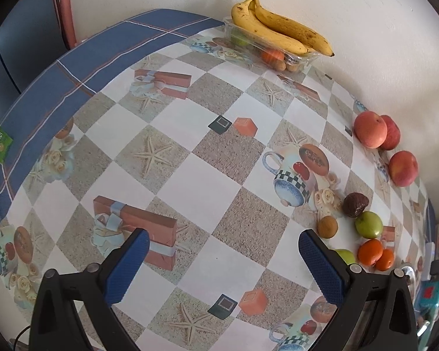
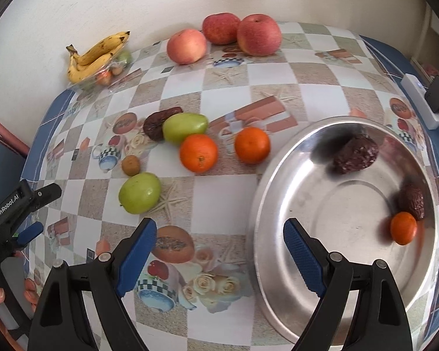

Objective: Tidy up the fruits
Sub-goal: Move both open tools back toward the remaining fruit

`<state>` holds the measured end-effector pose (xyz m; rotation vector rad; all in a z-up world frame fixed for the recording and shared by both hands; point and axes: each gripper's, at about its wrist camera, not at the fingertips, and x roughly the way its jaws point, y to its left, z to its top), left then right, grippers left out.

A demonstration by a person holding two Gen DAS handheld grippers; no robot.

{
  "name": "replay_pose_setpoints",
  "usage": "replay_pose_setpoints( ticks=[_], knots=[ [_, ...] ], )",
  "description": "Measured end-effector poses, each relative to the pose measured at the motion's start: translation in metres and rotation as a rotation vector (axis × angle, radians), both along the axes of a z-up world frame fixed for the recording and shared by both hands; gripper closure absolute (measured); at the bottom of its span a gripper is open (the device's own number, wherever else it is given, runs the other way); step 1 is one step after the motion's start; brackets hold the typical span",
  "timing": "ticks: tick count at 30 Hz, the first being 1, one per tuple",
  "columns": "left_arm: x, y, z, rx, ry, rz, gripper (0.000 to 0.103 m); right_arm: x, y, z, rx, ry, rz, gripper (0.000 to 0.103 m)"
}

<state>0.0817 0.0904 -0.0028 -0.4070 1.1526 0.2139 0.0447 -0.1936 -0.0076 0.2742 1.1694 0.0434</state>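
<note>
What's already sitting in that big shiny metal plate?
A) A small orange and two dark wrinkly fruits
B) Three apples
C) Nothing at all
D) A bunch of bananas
A: the right wrist view shows the metal plate holding a small orange and two dark wrinkled fruits, while the apples and bananas sit elsewhere.

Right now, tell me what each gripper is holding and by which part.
Nothing is held. The left gripper and the right gripper are both open, with only tablecloth between their pads.
</note>
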Motion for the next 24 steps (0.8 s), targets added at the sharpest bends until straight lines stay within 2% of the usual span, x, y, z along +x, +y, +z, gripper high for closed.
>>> replay_pose_setpoints(
  ticks=[7, 15, 19, 24],
  knots=[
    [0.004, -0.005, -0.001, 0.027, -0.005, -0.036, 0.000, 0.002, -0.009, 0.005, 0.032, -0.032, -0.049, 0.014],
    [0.017, -0.035, 0.000, -0.045, -0.042, -0.219, 0.000, 0.009, -0.007, 0.016, 0.057, -0.103, -0.059, 0.014],
    [0.023, -0.045, 0.000, -0.086, -0.041, -0.252, 0.000, 0.015, -0.003, 0.021, 0.025, -0.115, -0.048, 0.014],
    [0.029, -0.060, -0.004, -0.099, -0.033, -0.286, 0.001, 0.024, -0.006, 0.024, 0.045, -0.116, -0.042, 0.016]
  ],
)
